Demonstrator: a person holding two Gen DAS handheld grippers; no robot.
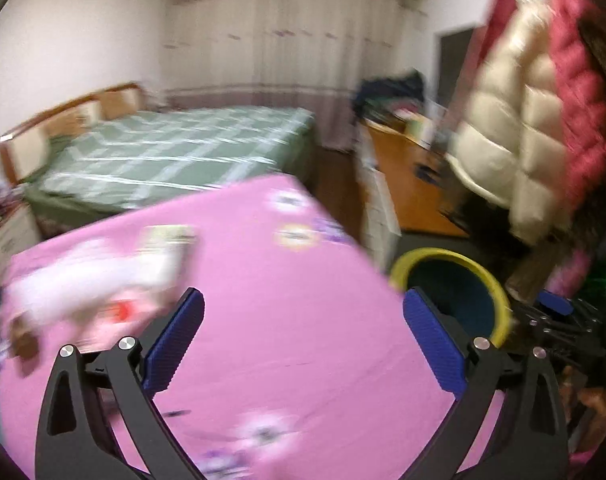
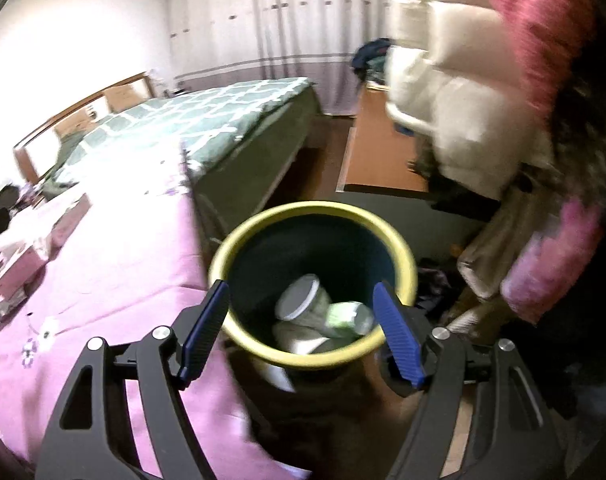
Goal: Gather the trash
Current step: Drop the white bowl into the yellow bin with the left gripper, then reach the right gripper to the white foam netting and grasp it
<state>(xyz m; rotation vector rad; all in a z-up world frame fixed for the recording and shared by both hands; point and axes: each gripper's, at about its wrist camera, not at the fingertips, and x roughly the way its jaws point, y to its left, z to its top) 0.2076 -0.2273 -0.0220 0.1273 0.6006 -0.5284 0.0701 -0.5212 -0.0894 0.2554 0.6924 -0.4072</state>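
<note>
Both grippers, left gripper [image 1: 303, 320] and right gripper [image 2: 301, 312], spread wide, grasping nothing. Several cups [image 2: 303, 304] already in bin [image 2: 239, 240]. Should approach blurred packaging [image 1: 103, 276] on pink bed [image 1: 303, 280] low, close squarely.

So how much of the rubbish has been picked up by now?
Some is done: cups already lie inside the yellow-rimmed bin. Nothing is in hand: the left gripper and right gripper are both open and empty. Blurred packets remain on the pink bed, probably next.
</note>
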